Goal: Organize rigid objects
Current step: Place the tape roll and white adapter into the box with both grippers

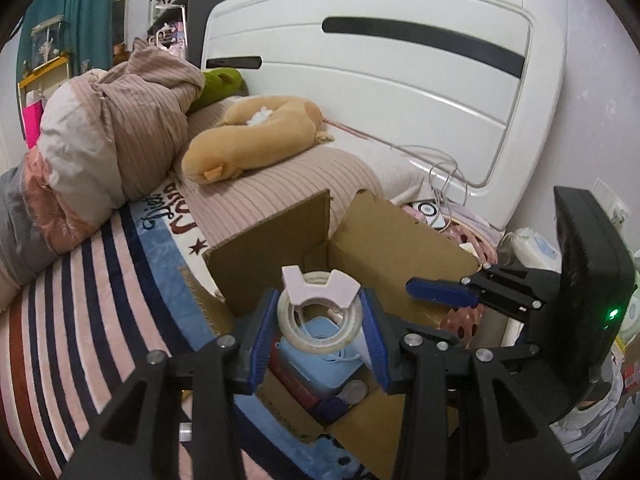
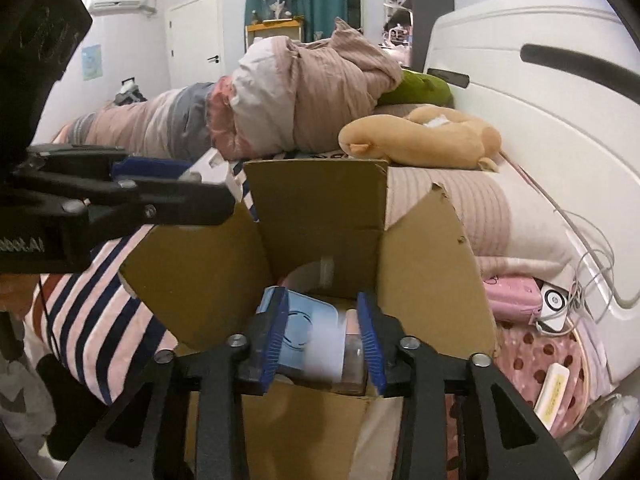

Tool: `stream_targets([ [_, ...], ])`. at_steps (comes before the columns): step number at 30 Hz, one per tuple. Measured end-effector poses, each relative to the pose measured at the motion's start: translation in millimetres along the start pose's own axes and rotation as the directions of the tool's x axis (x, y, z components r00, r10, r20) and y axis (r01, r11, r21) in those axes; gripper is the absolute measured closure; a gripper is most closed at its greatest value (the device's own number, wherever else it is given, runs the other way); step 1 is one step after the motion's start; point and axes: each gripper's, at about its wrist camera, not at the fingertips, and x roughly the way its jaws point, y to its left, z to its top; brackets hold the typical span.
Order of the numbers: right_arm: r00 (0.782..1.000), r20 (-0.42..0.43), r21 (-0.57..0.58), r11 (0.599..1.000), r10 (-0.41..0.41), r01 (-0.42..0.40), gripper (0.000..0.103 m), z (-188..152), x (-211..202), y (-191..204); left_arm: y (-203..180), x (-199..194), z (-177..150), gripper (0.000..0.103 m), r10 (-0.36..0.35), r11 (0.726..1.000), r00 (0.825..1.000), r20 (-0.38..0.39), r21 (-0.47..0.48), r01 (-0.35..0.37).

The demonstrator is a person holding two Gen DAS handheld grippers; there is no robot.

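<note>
The left gripper (image 1: 320, 332) is seen closed on a roll of clear tape (image 1: 318, 322) in a pale pink dispenser; both blue pads press against the sides of the roll, which is held just above the open cardboard box (image 1: 384, 240). The right gripper (image 2: 322, 340) is held partly open over the same box, with nothing pinched between its blue pads; whether the items seen in the gap are touched cannot be told, as they appear to lie lower, inside the box.

Inside the box a light blue plastic case (image 2: 302, 330) is seen, with a clear bottle-like object beside it that is too blurred to identify. The box flaps are stood up and folded outward. The box is set on a striped bedspread (image 1: 80, 300), pink, white and navy. Behind the box a ribbed pink pillow (image 1: 272, 196) is found, and behind that a tan plush toy (image 1: 248, 140). A bundled duvet (image 1: 120, 120) is piled beyond the box on the left. To the right of the box a white headboard (image 1: 400, 80) is seen, with white cables at its foot.
</note>
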Motion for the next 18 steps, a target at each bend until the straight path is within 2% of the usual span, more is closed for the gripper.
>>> stream_targets([
  [10,1.000,-0.004,0.019,1.000,0.005,-0.005,0.067,-1,0,-9,-3,15,-6,0.065,0.011,1.000,0.998,-0.062,0.028,-0.009],
  [14,1.000,-0.011,0.010,1.000,0.005,-0.005,0.065,0,1,-4,0,7,-8,0.064,0.032,0.999,0.998,-0.045,0.031,-0.031],
  [18,1.000,-0.014,0.007,1.000,0.003,-0.003,0.062,1,0,0,10,-10,-11,0.053,0.047,0.999,0.999,-0.008,0.009,-0.047],
])
